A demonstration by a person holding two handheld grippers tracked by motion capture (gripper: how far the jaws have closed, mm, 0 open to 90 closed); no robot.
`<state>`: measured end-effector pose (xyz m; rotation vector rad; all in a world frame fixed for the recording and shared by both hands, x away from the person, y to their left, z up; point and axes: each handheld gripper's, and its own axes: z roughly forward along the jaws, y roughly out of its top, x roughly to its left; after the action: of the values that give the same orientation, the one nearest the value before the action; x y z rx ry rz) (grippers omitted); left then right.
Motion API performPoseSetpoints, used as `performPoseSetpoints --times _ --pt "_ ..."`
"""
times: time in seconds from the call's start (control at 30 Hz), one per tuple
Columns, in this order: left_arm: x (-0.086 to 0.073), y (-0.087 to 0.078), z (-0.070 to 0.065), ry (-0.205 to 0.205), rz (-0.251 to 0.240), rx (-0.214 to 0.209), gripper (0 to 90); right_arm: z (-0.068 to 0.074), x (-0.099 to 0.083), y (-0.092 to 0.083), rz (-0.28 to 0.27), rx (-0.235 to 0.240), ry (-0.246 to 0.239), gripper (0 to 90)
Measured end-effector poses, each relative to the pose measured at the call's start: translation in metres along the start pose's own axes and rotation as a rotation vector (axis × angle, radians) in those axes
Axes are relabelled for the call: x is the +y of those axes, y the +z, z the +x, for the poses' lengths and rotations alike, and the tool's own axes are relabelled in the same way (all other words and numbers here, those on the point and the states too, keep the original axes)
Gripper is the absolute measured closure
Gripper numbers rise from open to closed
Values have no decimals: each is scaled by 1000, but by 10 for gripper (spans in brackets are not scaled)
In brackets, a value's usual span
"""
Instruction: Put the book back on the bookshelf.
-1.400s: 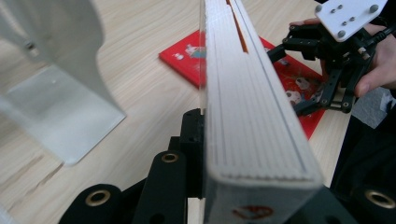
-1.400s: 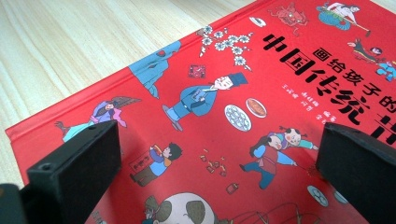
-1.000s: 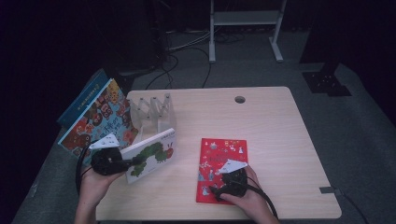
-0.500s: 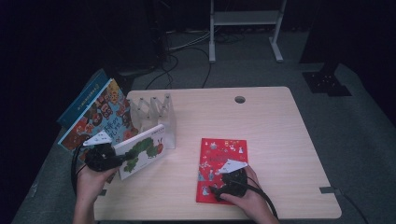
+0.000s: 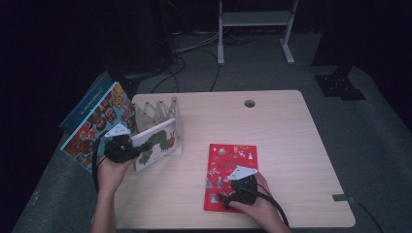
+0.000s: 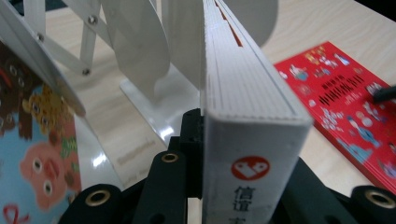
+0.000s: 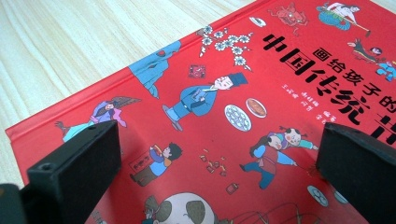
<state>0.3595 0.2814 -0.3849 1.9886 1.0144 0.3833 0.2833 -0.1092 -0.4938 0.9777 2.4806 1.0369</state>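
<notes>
White-covered caterpillar book [image 5: 156,144] is clamped upright in your left gripper [image 5: 127,150] against the white rack [image 5: 156,112], while your right gripper [image 5: 236,193] hovers wide open over the red book [image 5: 232,165] lying flat on the table [image 5: 282,126].

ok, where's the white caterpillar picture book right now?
High view, table's left side: the white caterpillar picture book is clamped in the left hand-held gripper, tilted against the white folding book rack.

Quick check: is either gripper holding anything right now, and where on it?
The left gripper is shut on the white caterpillar book, clamped at its spine end. The right gripper is open above the red book, holding nothing.
</notes>
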Motion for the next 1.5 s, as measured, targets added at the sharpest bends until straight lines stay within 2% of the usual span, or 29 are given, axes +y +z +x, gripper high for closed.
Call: performPoseSetpoints --times 0.13,0.2,0.37,0.67,0.8,0.9,1.1,1.27,1.5 --pt "7 12 3 -4 -9 30 755 0 0 0 0 0 -4 0" --pt "8 19 5 -21 -16 38 755 0 0 0 0 0 -4 0" --pt "9 32 8 -19 -27 69 754 0 0 0 0 1 -6 0" --pt "1 44 7 -37 -47 83 752 0 0 0 0 0 -3 0" --pt "-2 48 6 -40 -40 84 751 0 0 0 0 0 -4 0" --pt "-2 48 6 -29 -18 89 751 0 0 0 0 0 -3 0" --pt "-5 56 5 -37 19 87 750 0 0 0 0 0 -2 0" --pt "-7 56 5 -37 27 89 750 0 0 0 0 0 -3 0" --pt "-14 59 6 -30 76 89 748 0 0 0 0 0 -3 0"
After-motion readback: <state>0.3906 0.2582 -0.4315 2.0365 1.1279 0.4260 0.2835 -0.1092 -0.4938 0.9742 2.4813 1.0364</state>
